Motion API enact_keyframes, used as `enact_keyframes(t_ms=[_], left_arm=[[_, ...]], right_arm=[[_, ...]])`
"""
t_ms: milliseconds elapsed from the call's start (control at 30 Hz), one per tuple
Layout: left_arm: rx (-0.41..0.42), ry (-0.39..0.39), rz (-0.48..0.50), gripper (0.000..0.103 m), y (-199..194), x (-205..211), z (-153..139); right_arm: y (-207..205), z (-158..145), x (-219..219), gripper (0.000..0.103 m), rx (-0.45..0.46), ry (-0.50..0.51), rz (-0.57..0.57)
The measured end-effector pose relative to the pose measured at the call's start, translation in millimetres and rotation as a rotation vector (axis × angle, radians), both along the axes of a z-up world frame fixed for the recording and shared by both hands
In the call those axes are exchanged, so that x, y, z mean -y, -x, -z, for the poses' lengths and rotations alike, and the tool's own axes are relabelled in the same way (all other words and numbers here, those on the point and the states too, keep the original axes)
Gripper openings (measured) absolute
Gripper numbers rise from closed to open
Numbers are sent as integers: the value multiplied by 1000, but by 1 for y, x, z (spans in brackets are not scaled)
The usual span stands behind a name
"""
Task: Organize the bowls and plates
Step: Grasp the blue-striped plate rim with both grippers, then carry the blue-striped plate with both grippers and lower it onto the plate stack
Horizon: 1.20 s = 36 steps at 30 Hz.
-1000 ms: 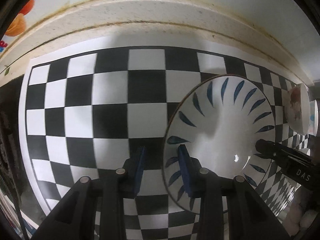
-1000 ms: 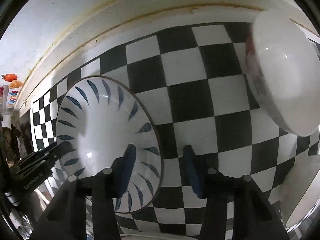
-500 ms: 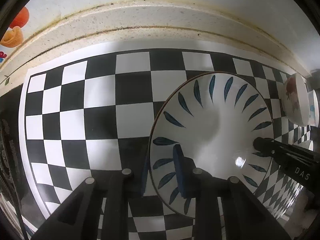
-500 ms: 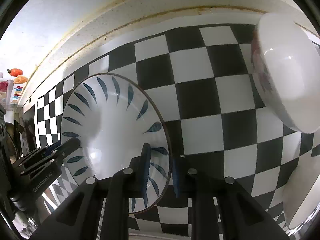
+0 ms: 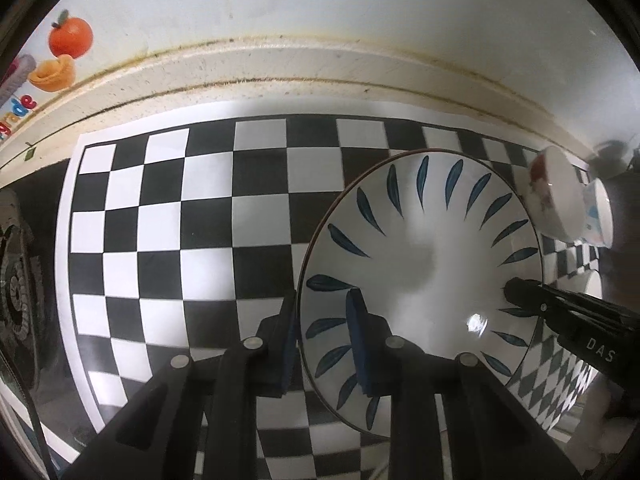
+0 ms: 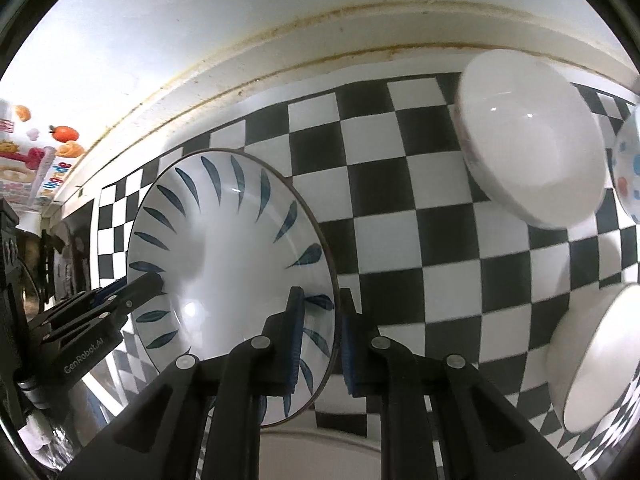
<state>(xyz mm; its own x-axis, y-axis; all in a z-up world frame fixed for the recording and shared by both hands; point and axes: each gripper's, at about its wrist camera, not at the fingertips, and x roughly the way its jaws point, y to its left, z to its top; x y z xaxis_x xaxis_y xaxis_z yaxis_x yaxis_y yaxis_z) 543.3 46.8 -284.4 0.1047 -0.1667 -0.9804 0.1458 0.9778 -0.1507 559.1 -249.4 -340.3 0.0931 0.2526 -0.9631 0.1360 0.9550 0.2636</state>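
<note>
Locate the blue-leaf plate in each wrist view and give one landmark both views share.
Left wrist view: the blue-leaf plate fills the lower right, its left rim clamped in the left gripper.
Right wrist view: the same plate sits left of centre, its right rim clamped in the right gripper.
Shared landmark: the checkered mat beneath it.

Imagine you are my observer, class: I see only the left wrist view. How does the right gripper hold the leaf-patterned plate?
Observer: The right gripper has just been closing its jaws; they pinch the rim of the leaf-patterned plate, one blue pad inside, one outside.
Operator: What is inside the white bowl to its right?
Observer: Nothing; the white bowl is plain inside.
Operator: Anything beneath the plate?
Observer: A white rim shows below it; what it belongs to is unclear.
</note>
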Motion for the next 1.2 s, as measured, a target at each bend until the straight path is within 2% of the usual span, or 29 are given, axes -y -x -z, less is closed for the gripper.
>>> enact_keyframes(t_ms=[167,367,467,567,767,1200], left_arm=[[36,9,26,21,21,-3,-35],[76,26,62,21,54,17,-65],[83,28,81,21,62,21,-68],[76,34,102,21,85,26,-70],[27,36,135,21,119,32,-56],[-50,19,201,21,156,53,-21]], right_arm=[[27,-23,5,18,29,-19,4],[67,-53,14,18,67,-42,23],[90,-65,19,18,83,-49,32],[117,-75,33,18,90,-59,42],[168,-69,40,18,59,-68,51],[220,-25,57,18,-29,-69,83]])
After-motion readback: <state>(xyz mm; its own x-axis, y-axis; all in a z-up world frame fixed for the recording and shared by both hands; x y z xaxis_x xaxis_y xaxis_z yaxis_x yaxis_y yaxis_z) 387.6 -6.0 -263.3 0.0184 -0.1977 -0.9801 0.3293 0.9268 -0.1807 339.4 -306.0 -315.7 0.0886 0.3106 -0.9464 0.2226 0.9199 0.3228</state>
